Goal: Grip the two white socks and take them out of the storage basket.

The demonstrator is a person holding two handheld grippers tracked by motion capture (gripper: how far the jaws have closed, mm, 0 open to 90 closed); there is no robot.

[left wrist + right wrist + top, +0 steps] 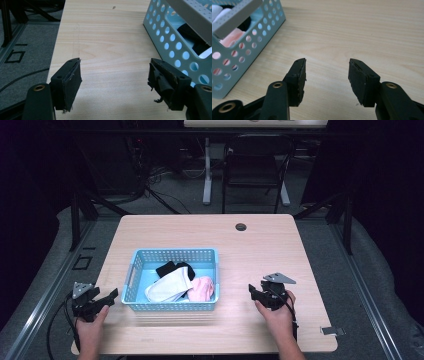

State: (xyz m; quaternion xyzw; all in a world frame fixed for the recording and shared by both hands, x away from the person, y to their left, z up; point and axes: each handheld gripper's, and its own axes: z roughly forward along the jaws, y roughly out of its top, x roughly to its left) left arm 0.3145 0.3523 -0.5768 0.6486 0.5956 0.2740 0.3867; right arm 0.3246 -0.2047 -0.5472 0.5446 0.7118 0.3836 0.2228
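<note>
A: Sitting in the blue basket [172, 279] at the middle of the desk [260, 245] are the socks: a white one [170, 287], a pink one [202, 288] and a black one [172, 268], all tangled together.

B: And the tools?

A: Both rest on the desk with their jaws spread and nothing between them. The left tool [102, 301] sits just beside the basket's left wall, the right tool [260, 295] a little apart from its right wall.

B: So what could go wrong?

A: The socks overlap, so a pinch on the white one may drag the pink one out too. I think the black one lies partly under the white, though the high view is too small to be sure.

B: Anything with the basket itself?

A: It looks light. A jaw catching the perforated wall or the rim could shove or tip it, and the left tool, being so close, is likelier to do that.
</note>
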